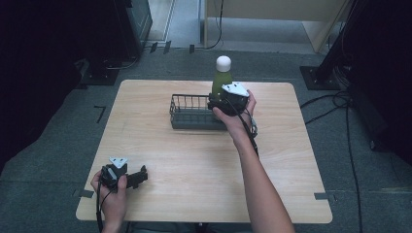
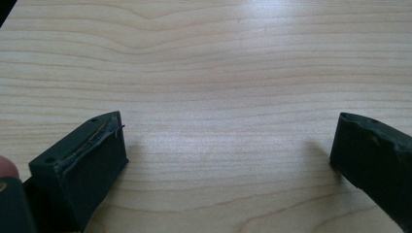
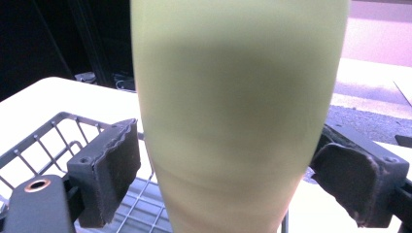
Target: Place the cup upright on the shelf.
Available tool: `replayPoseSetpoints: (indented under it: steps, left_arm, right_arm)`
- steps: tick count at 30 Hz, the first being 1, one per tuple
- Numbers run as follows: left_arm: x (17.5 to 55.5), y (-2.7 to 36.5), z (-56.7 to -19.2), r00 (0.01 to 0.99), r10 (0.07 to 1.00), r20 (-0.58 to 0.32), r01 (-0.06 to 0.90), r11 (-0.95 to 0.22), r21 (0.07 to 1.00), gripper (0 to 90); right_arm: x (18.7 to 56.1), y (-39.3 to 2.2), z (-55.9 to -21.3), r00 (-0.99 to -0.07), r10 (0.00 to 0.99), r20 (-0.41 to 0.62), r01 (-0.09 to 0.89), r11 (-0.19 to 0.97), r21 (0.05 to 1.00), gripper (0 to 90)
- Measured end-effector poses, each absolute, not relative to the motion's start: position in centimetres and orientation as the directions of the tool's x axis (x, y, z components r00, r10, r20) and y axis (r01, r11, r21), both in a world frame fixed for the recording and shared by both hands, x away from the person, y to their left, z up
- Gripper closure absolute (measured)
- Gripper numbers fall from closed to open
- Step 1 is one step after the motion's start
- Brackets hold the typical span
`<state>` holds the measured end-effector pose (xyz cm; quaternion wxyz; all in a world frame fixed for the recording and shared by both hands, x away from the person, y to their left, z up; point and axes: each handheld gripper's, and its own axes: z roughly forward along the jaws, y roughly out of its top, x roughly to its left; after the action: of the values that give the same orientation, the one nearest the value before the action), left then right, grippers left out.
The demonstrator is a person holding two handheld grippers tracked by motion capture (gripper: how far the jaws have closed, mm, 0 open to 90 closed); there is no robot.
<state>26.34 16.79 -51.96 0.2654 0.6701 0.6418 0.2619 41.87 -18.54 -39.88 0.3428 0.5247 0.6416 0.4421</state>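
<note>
A tall green bottle (image 1: 221,80) with a rounded white cap stands upright at the right end of a dark wire basket (image 1: 190,112), which sits on the far half of the pale wooden desk (image 1: 194,160). Its body is a smooth, matte, pale yellow-green, widening upward from a narrower base, as the right gripper view shows up close (image 3: 238,111). The right tongs (image 1: 224,101) are at the bottle's lower body; their jaws stand partly open on either side of it, with a narrow gap between each pad and the green surface, so the bottle is not clamped. The left tongs (image 1: 141,175) rest low at the near left corner of the desk, jaws spread wide with nothing between them but bare wood.
</note>
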Motion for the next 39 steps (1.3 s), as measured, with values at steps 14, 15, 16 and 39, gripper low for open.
replayPoseSetpoints:
  steps: [14, 15, 16, 39]
  left_arm:
    - [26.3, 16.8, -52.0, 0.039, 0.999, 0.011, 0.721, -0.036, 0.692, 0.0]
    - [26.3, 16.8, -52.0, 0.039, 0.999, 0.011, 0.721, -0.036, 0.692, 0.0]
    - [26.3, 16.8, -52.0, 0.039, 0.999, 0.010, 0.721, -0.036, 0.692, 0.0]
    - [26.3, 16.8, -52.0, 0.039, 0.999, 0.010, 0.720, -0.035, 0.693, 0.0]
  right_arm:
    - [40.1, -19.7, -40.2, -0.234, 0.972, 0.030, 0.372, 0.061, 0.926, 9.4]
    - [39.7, -19.9, -40.3, -0.239, 0.971, 0.029, 0.371, 0.064, 0.926, 9.3]
    - [39.5, -19.9, -40.3, -0.241, 0.970, 0.029, 0.370, 0.064, 0.927, 9.2]
    - [35.1, -23.7, -42.4, -0.250, 0.967, 0.037, 0.407, 0.071, 0.911, 4.5]
